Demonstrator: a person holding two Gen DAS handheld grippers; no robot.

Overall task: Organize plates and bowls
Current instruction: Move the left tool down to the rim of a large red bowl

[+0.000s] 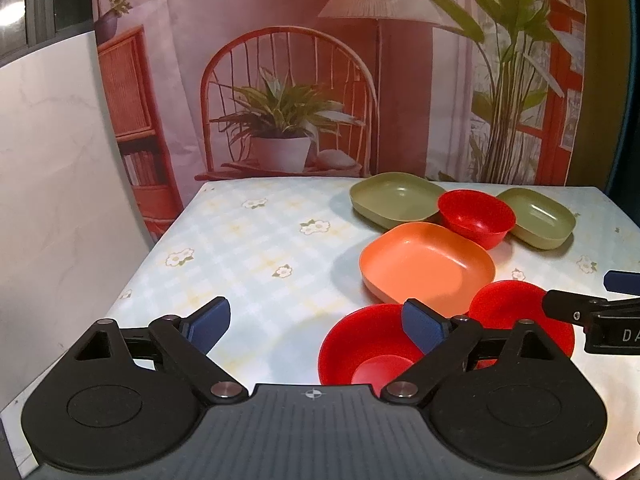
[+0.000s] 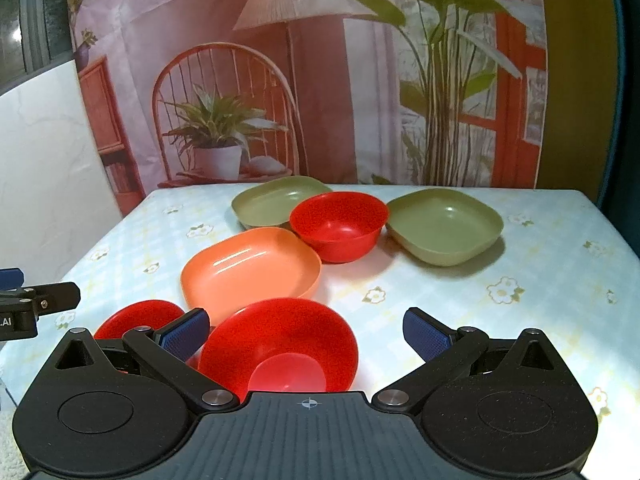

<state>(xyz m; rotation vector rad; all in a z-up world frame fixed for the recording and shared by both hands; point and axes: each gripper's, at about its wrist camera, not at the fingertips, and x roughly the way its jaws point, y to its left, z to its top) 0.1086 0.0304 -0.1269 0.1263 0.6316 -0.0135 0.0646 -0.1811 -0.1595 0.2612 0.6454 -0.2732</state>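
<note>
Left gripper [image 1: 316, 320]: jaws spread wide, nothing held; hovering low over the near edge of the table, right pad in front of a red bowl.
Right gripper [image 2: 306, 332]: jaws equally wide, nothing held; poised just behind the near-right red bowl [image 2: 280, 340], rim between the pads but untouched.
Near-left red bowl [image 2: 138, 318]: just beside its twin, partly hidden behind the right gripper's left pad.
Orange plate [image 2: 250, 270]: just beyond the two near bowls, close to both, contact not discernible.
Far red bowl [image 2: 339, 224]: behind the orange plate, between two green plates, close against both.
Green plates: left one [image 2: 276, 200] at the back, right one [image 2: 444, 224] alongside the far bowl.
Table [image 2: 440, 300]: floral checked cloth, bare on the left half.
Step in hand, as judged: opening grasp on a near red bowl, likely to nest bowls and stack plates.
Doing it well: lower one pad inside the rim and one outside, pinch the wall firmly, lift straight up before travelling, avoid nudging the neighbouring bowl or the orange plate.
Risk: smooth plastic, possible slip or tilt under a shallow pinch.
</note>
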